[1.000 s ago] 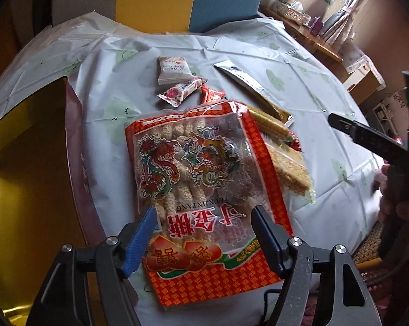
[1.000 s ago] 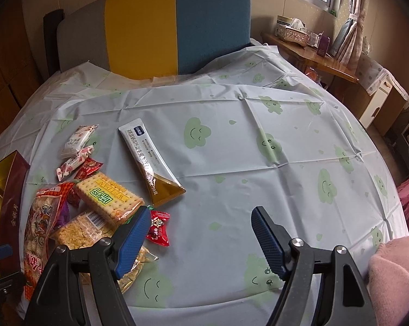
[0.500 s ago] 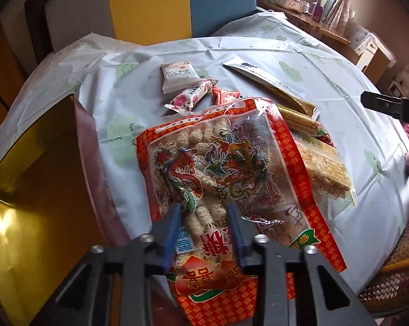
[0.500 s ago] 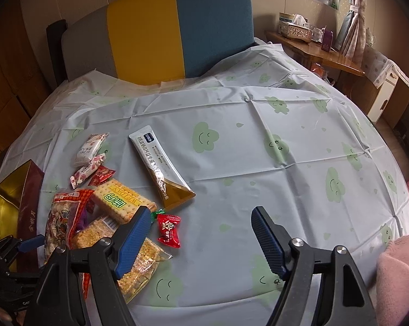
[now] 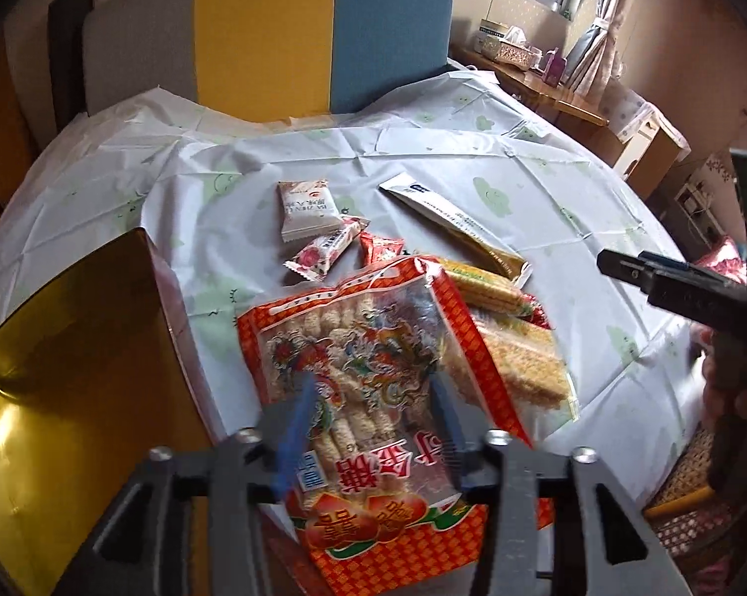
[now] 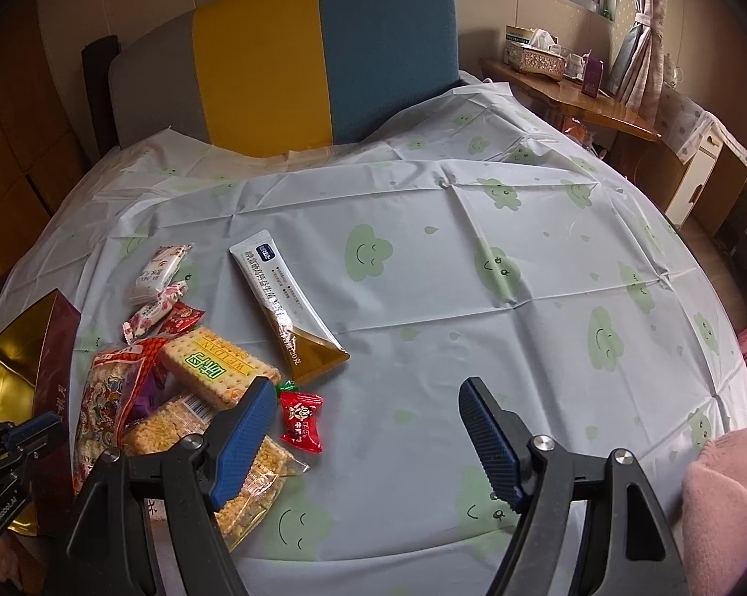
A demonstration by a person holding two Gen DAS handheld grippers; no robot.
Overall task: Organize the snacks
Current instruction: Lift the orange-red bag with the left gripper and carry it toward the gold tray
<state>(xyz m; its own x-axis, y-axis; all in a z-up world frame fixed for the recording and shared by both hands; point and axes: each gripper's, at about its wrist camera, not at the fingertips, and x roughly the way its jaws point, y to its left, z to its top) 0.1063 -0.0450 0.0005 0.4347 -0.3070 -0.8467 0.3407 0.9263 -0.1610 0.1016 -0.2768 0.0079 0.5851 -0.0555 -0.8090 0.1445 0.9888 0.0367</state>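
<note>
A: While our left claw (image 5: 368,427) straddles the big red snack bag (image 5: 373,377), its jaws are opening; half a second ago they pinched far narrower.

B: The bag's far end tilts up over the biscuit packs at two o'clock. Our gold box (image 5: 65,397) waits at nine o'clock.

A: Our right claw (image 6: 368,439) hangs wide, empty, unmoved.

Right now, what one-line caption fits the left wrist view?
Left tool opening astride the big red snack bag, beside the gold box.
</note>
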